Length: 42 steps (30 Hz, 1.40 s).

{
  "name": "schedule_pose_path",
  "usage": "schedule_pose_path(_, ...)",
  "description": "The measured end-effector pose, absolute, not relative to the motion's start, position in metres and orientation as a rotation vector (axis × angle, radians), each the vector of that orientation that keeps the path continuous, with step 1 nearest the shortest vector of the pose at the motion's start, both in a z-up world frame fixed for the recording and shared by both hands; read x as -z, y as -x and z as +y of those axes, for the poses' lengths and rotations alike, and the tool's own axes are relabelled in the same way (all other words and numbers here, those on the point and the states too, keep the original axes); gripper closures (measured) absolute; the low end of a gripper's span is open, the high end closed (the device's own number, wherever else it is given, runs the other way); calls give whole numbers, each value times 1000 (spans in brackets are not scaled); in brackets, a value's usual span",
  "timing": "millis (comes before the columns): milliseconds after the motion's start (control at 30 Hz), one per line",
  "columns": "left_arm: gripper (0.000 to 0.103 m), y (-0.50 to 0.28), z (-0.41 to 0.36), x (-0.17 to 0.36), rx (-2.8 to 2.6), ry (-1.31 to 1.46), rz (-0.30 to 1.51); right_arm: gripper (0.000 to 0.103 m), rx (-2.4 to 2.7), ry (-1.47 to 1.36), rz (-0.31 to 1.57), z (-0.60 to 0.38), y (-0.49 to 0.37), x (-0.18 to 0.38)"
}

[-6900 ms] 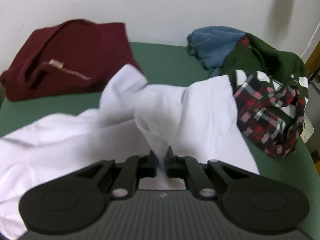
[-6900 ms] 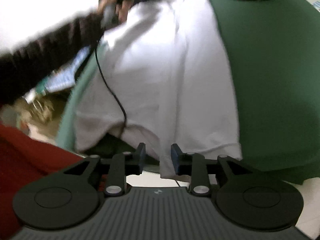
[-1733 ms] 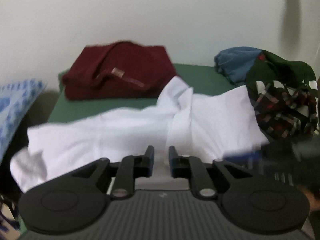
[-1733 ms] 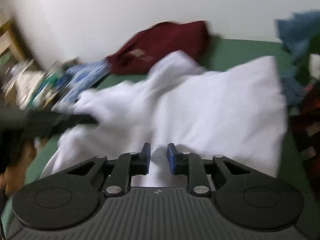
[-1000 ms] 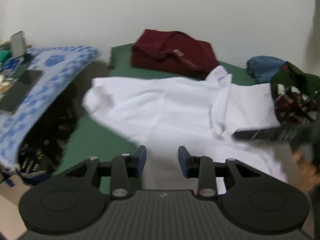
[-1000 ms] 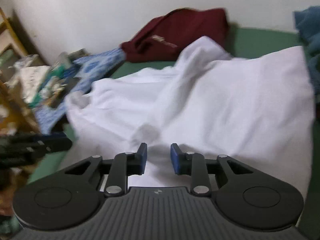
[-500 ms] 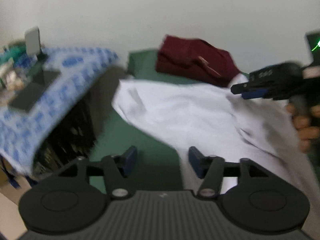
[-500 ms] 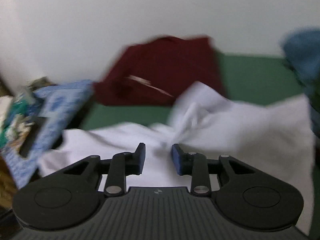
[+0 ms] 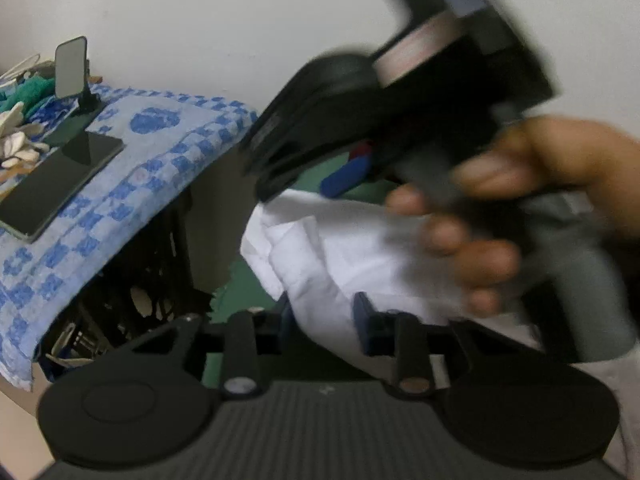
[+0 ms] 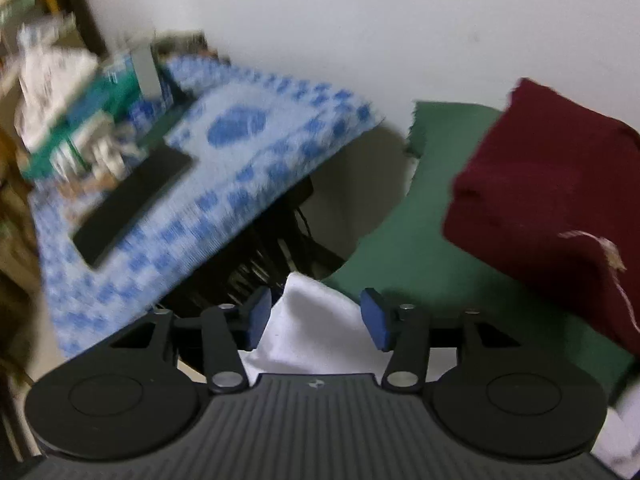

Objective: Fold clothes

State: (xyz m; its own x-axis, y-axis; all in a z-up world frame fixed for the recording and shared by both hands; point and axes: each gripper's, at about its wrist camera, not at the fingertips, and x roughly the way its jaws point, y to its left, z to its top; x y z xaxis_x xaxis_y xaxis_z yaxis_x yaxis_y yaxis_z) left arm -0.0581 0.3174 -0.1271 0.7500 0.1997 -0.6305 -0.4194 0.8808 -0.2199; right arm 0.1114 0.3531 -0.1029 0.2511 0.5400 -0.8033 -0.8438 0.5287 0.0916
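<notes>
Both the left hand-held gripper [image 9: 322, 314] and right hand-held gripper [image 10: 316, 320] gape wide.

Plain white wall [image 10: 360, 20] behind. Green-covered surface [image 10: 420, 216] on the right. Beside it, a side stand draped in a blue-and-white checked cloth [image 9: 132, 184], carrying a dark flat slab [image 9: 60, 184] and a phone on a stand [image 9: 72, 66]. Dim, flat lighting.

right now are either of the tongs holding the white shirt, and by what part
Nothing is held. Both tongs are open around the white shirt: the left tongs straddle a bunched fold at its edge, the right tongs a corner.
</notes>
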Motion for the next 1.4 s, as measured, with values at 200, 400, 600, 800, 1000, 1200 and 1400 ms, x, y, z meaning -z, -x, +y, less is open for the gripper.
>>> schedule_pose_path(200, 103, 68, 307, 122, -358, 303, 594, 99, -975, 304, 806, 332, -111, 83)
schedule_pose_path(400, 103, 67, 269, 96, -253, 221, 536, 99, -910, 6, 759, 251, -137, 46)
schedule_pose_path(600, 103, 59, 217, 78, -97, 147, 511, 99, -790, -187, 779, 183, -179, 44)
schedule_pose_path(800, 103, 53, 182, 77, -4, 92, 531, 99, -734, -327, 786, 138, -194, 58)
schedule_pose_path(1000, 103, 52, 157, 82, 87, 65, 566, 99, -711, -471, 759, 95, -196, 62)
schedule_pose_path(1200, 103, 48, 135, 92, 142, 14, 603, 84, -656, -466, 800, 61, -187, 73)
schedule_pose_path(1400, 103, 37, 137, 105, 131, -11, 635, 51, -725, -196, 882, 85, -150, 86)
